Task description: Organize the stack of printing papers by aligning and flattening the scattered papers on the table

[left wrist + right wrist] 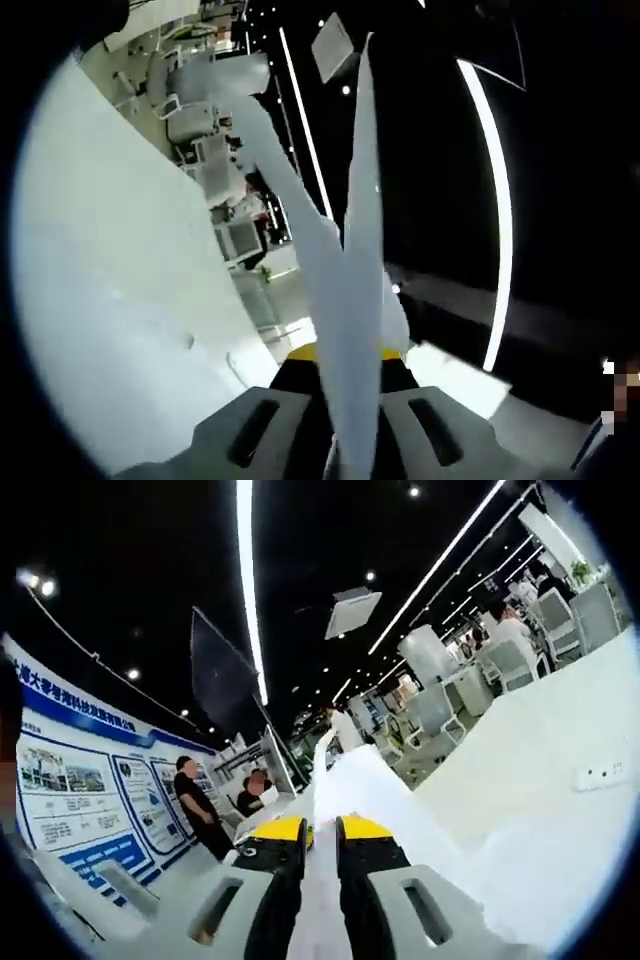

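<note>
The white printing papers (360, 200) stand edge-on between the jaws of my left gripper (345, 360), which is shut on them; the sheets fan apart above the yellow jaw tips and one bends off to the upper left. In the right gripper view, my right gripper (322, 832) is shut on the papers (365, 770) too, and the thin white stack runs forward between its yellow-tipped jaws and curls up at the far end. The white table (110, 280) spreads along the left of the left gripper view and along the right of the right gripper view, table (540, 780).
A small white socket plate (600, 775) sits on the table. Office chairs and desks (510, 650) stand beyond it. Two people (200, 800) are by a blue poster wall (70, 780). Ceiling light strips run overhead.
</note>
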